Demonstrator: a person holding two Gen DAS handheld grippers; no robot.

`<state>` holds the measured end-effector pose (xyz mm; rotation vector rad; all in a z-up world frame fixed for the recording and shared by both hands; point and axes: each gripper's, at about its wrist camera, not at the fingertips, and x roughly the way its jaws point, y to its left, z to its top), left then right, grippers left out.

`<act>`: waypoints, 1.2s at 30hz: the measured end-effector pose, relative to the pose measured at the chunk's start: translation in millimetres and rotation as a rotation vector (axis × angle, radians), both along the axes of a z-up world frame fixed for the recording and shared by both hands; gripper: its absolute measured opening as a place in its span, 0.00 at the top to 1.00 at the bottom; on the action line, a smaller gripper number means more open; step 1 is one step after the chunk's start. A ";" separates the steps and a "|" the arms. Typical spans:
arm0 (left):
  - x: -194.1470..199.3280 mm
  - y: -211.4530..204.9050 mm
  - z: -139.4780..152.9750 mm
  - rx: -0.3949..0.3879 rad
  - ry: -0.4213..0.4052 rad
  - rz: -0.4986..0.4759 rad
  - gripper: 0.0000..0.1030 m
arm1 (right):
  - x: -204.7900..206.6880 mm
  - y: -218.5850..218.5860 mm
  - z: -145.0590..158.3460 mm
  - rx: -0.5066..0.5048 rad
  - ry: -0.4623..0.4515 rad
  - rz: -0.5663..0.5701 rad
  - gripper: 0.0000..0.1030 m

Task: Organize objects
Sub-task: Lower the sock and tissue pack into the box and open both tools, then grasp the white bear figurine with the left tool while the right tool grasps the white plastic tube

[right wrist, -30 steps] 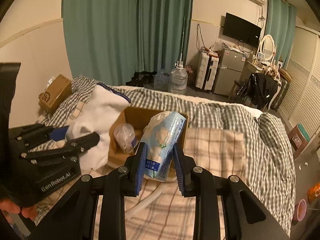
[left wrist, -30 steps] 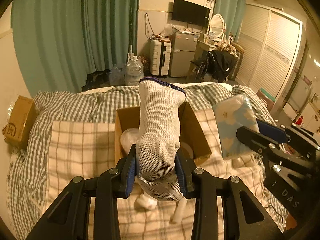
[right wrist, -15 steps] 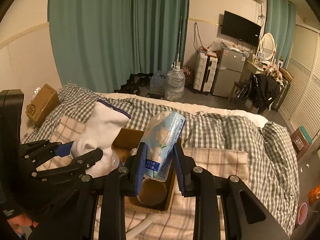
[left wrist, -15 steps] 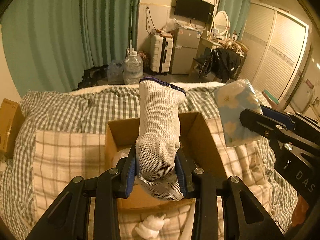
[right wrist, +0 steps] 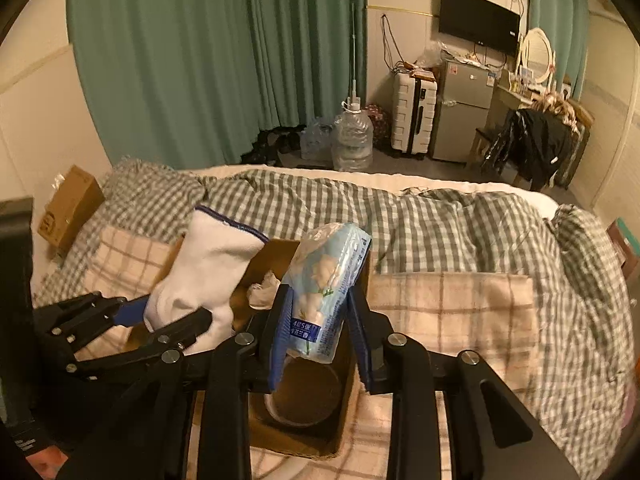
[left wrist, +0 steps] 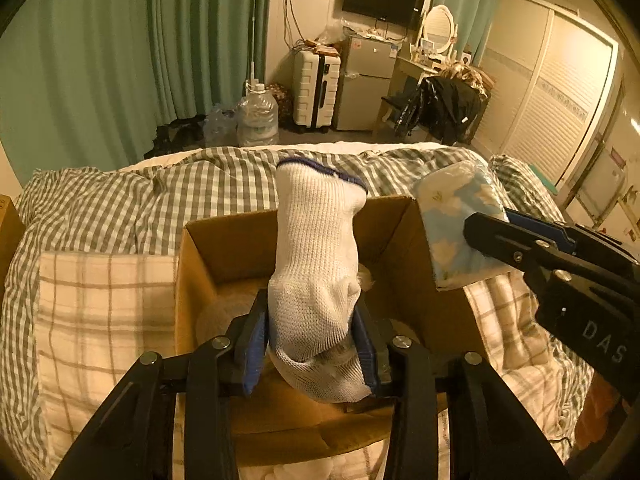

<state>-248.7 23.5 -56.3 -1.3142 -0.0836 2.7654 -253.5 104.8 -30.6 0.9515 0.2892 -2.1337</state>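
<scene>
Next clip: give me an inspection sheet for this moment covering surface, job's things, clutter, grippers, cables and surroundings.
Surface: bed with a green checked duvet and a beige plaid blanket.
Job's things: open cardboard box on the blanket; white sock and tissue pack both held over it.
Clutter: tape roll and a crumpled wad inside the box; small carton at the bed's edge.
Grippers: left gripper shut on the sock; right gripper shut on the tissue pack.
Cables: wires hanging on the wall beside the TV.
Surroundings: green curtains, water jug, suitcase, small fridge, chair with dark clothes.
</scene>
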 end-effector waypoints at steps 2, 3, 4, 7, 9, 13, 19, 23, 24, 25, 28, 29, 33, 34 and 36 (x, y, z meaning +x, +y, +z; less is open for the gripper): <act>1.2 0.3 5.8 -0.001 0.006 0.003 0.50 | 0.4 2.8 6.3 -0.007 0.012 -0.014 0.69; 3.8 -0.2 10.7 0.001 0.015 0.004 0.47 | 1.3 5.3 10.2 -0.016 0.019 -0.017 0.66; 7.8 -0.9 17.0 0.002 0.030 0.006 0.40 | 2.4 7.6 14.7 -0.023 0.026 -0.021 0.60; 20.6 -2.1 35.8 -0.010 0.069 0.021 0.30 | 7.8 19.2 32.0 -0.042 0.047 -0.048 0.47; 30.6 -3.5 49.7 -0.015 0.085 0.027 0.30 | 13.0 29.0 45.3 -0.054 0.055 -0.060 0.47; 53.2 -6.8 79.1 -0.024 0.125 0.041 0.16 | 34.9 50.6 77.4 -0.059 0.100 -0.071 0.44; 102.6 -15.0 123.7 -0.047 0.220 0.070 0.07 | 72.9 84.6 116.2 -0.051 0.163 -0.093 0.33; 131.4 -21.4 139.7 -0.052 0.266 0.096 0.00 | 104.9 104.2 130.5 -0.043 0.207 -0.109 0.20; 140.6 -24.8 142.5 -0.054 0.285 0.106 0.00 | 111.0 107.5 131.5 -0.046 0.208 -0.109 0.19; 147.8 -26.8 144.0 -0.057 0.298 0.113 0.00 | 116.8 110.5 132.4 -0.049 0.209 -0.109 0.19; 165.2 -31.8 143.4 -0.069 0.319 0.128 0.00 | 133.7 116.6 130.5 -0.054 0.214 -0.113 0.17; 170.3 -34.2 140.7 -0.073 0.323 0.137 0.00 | 138.0 117.7 128.1 -0.055 0.212 -0.115 0.17; 183.5 -42.3 120.8 -0.088 0.321 0.171 0.00 | 146.3 118.9 111.1 -0.078 0.187 -0.125 0.17; 185.8 -44.1 114.3 -0.093 0.319 0.180 0.00 | 148.2 118.4 105.4 -0.080 0.181 -0.125 0.17; 187.9 -47.1 97.0 -0.102 0.308 0.197 0.00 | 149.1 115.1 90.2 -0.076 0.164 -0.127 0.17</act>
